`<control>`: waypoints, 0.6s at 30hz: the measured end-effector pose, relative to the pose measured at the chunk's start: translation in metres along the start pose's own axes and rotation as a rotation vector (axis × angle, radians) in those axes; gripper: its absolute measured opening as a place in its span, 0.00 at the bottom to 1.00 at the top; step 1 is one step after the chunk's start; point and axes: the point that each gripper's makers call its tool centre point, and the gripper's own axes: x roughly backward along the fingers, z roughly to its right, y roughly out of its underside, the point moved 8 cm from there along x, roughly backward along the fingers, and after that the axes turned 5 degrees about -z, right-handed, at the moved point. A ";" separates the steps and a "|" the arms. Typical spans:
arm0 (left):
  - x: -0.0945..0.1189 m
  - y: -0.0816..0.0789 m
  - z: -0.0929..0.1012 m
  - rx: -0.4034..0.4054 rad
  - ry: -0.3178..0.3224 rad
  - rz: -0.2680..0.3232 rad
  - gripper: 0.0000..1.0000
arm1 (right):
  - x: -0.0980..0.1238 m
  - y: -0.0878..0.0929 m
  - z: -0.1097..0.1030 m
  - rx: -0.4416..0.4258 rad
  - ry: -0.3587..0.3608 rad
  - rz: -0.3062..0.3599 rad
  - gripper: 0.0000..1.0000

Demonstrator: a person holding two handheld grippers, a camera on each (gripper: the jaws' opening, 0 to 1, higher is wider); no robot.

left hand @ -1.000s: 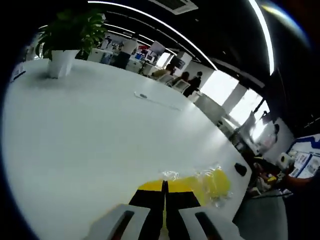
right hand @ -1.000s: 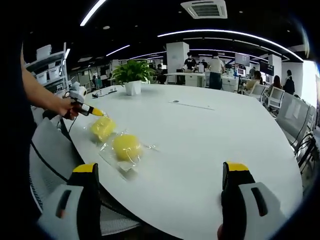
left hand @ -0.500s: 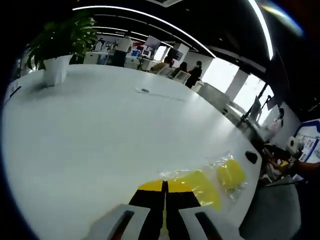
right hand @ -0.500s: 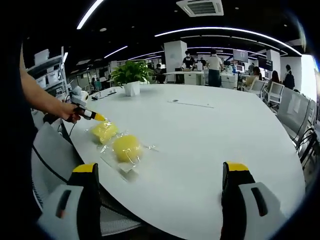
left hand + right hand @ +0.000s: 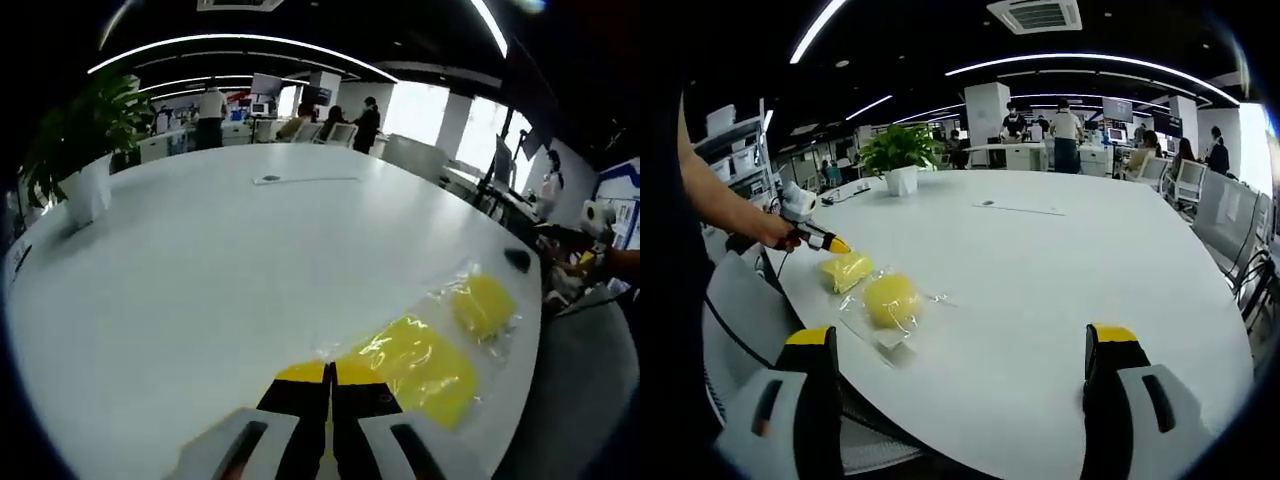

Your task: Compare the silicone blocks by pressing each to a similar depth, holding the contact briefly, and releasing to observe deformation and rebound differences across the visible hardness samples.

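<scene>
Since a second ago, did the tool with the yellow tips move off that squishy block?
Yes. The shut left tool has lifted back off the near yellow silicone block, toward the person. Both bagged blocks, the round one too, stayed put; the right tool stayed open.

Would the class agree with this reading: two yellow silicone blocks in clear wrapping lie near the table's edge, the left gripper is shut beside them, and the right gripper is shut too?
One detail is wrong. The right gripper is open: the right gripper view shows its jaws standing far apart. The rest holds: two yellow silicone blocks in clear wrapping lie near the table edge, with the left gripper shut beside them.
</scene>
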 end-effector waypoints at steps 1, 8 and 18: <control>0.000 0.000 -0.001 0.000 0.001 -0.001 0.00 | 0.000 0.000 0.000 -0.003 0.000 0.001 0.96; 0.005 -0.002 -0.005 0.096 -0.021 0.019 0.21 | -0.001 0.002 -0.001 -0.009 -0.004 -0.005 0.96; 0.028 0.004 0.012 0.082 -0.017 0.083 0.73 | -0.002 0.000 0.000 -0.010 -0.006 -0.007 0.96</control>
